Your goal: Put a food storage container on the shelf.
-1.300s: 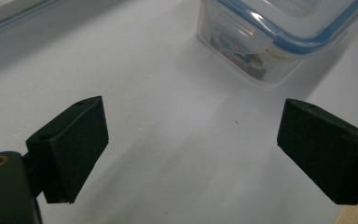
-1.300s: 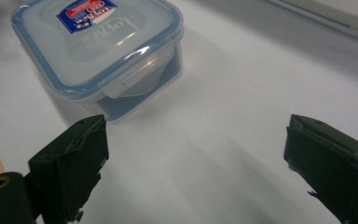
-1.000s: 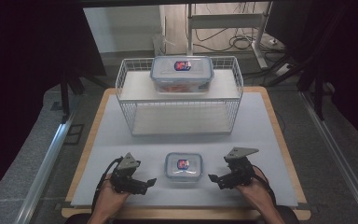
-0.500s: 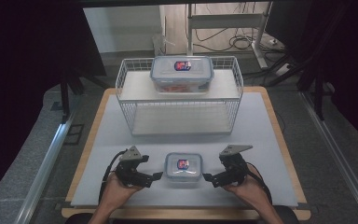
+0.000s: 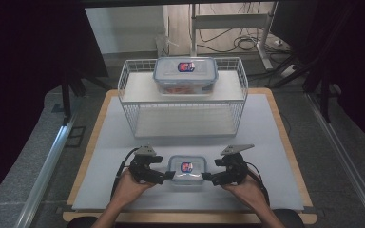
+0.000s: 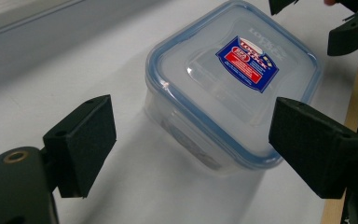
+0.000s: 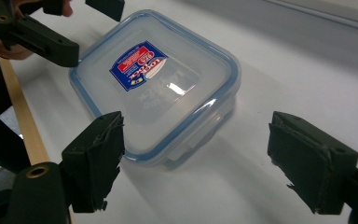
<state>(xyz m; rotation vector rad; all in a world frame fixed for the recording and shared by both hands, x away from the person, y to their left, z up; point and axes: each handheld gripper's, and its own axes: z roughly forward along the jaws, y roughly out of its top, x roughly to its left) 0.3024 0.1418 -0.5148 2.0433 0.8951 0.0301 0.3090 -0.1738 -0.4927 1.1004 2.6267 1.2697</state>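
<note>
"LOCK & LOCK" on small container [image 6: 233,88] lid label + embossed.

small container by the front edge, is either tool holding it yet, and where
Nothing is held. The left tool and right tool flank the small container with jaws open, having just been closing; pads short of its sides.

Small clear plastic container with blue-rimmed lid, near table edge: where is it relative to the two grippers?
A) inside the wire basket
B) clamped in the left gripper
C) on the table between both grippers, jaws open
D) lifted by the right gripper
C: the small clear plastic container with blue-rimmed lid sits on the table between the left gripper and right gripper; in both gripper views the pads stand apart from it.
</note>
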